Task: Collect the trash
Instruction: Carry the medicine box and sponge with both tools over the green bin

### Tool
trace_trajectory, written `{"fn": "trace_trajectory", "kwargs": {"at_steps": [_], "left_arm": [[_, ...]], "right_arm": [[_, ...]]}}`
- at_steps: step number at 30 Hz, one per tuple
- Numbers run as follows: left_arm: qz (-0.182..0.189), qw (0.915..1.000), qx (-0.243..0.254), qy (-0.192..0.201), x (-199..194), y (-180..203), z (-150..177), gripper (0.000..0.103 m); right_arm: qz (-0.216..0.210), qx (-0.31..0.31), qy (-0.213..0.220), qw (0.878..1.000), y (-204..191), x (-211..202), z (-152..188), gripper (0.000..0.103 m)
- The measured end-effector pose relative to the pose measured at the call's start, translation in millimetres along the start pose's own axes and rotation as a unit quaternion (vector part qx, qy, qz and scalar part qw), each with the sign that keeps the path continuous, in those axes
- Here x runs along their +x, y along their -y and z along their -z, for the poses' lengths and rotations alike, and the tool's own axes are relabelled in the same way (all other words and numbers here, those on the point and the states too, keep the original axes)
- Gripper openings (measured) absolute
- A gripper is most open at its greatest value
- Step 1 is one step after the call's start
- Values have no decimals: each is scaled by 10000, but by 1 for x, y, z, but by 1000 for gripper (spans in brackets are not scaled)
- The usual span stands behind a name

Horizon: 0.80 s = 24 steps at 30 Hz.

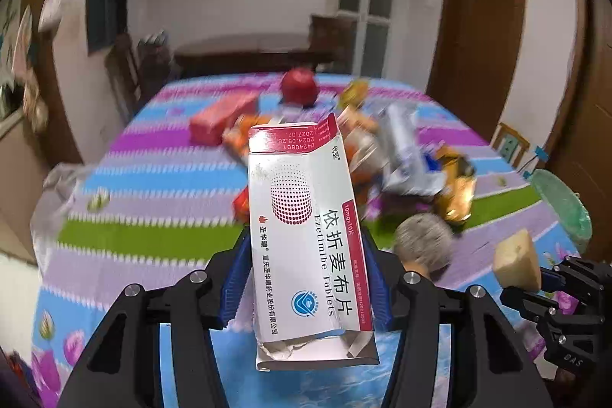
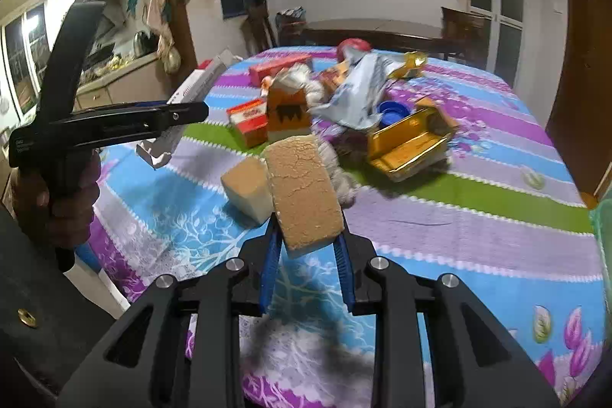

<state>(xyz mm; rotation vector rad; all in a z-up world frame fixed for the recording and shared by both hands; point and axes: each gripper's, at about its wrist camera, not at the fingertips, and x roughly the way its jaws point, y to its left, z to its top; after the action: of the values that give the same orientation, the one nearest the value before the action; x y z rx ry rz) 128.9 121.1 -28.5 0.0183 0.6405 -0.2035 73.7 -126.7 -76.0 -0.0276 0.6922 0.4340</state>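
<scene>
One white-and-red carton (image 1: pixel 306 236), printed "Ezetimibe Tablets", "10mg×10", clamped by left gripper (image 1: pixel 306 274); dated 2024.08.28. Right gripper (image 2: pixel 306 251) pinches unlabelled tan sponge block (image 2: pixel 306 190).

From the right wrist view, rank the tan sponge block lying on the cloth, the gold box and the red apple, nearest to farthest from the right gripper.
1. Tan sponge block: on the cloth, just left of the right gripper.
2. Gold box: open, ahead to the right.
3. Red apple: at the table's far end, behind the trash pile.

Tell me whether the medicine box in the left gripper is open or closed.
Open. The medicine box, clamped in the left gripper, has torn, ragged flaps at its near end and a lifted flap at the far end.
</scene>
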Motion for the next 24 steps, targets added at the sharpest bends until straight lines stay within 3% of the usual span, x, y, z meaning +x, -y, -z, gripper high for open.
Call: {"fn": "trace_trajectory", "kwargs": {"at_steps": [5,11,19,24], "left_arm": [[281,9989,328,193,-7,40,-24,55],[1057,9926,604,4,7,108,-51,55],[1888,9727,1351,-73,28,251,-72,55],[2144,9608,1757,-51,50,346,-77,55]], "right_arm": [[265,469,267,9982,45,-35,-13,26],[919,1250,702,9854,131,-91,-11,26],[1905,1945,882,9582,236,-148,19,26],[2248,2185,806,9462,282,-168,39,26]]}}
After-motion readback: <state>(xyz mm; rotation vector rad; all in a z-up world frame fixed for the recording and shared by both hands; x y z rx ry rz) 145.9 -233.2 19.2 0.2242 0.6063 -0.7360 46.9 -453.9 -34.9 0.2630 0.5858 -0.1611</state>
